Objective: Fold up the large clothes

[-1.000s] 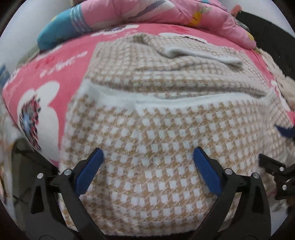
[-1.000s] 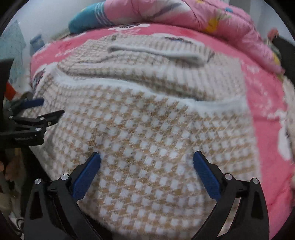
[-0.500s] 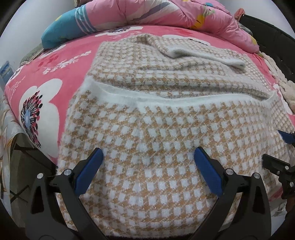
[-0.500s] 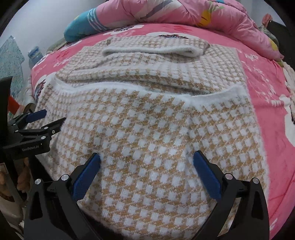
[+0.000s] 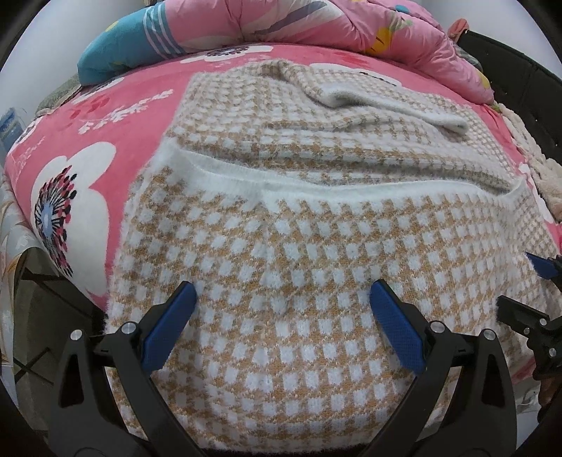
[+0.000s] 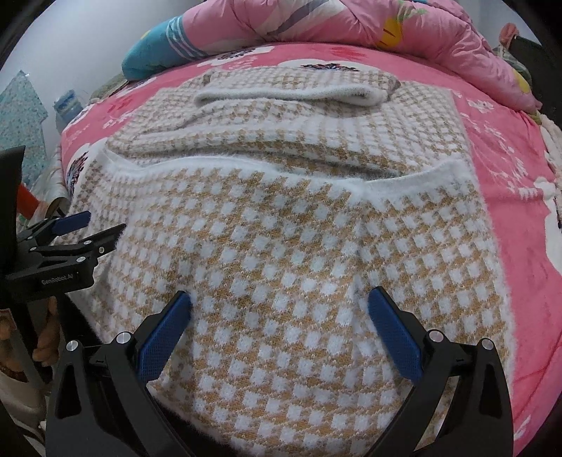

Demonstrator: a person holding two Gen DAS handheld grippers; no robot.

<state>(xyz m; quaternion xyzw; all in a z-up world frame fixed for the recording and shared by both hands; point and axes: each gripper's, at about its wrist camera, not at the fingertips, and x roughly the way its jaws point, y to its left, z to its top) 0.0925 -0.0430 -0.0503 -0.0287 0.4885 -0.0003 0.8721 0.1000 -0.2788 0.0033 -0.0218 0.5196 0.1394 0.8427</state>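
A tan-and-white checked knit sweater [image 5: 316,253] lies on the pink flowered bed; it also fills the right wrist view [image 6: 288,253]. Its near half is folded up, with a white fuzzy hem [image 5: 316,182] running across the middle, and a sleeve with a white cuff [image 6: 288,95] lies folded at the far end. My left gripper [image 5: 282,298] is open and empty over the sweater's near left part. My right gripper [image 6: 279,298] is open and empty over its near right part. Each gripper shows at the edge of the other's view [image 6: 87,228], [image 5: 527,281].
A pink quilt [image 5: 333,24] and a teal pillow [image 5: 119,52] are piled at the far end of the bed. The pink bedsheet [image 5: 77,182] ends at the bed's left edge. A dark frame [image 5: 520,77] stands at the far right.
Both grippers have drawn back and risen a little, so more of the sweater and bed shows. Both stay open. The sweater has not moved.
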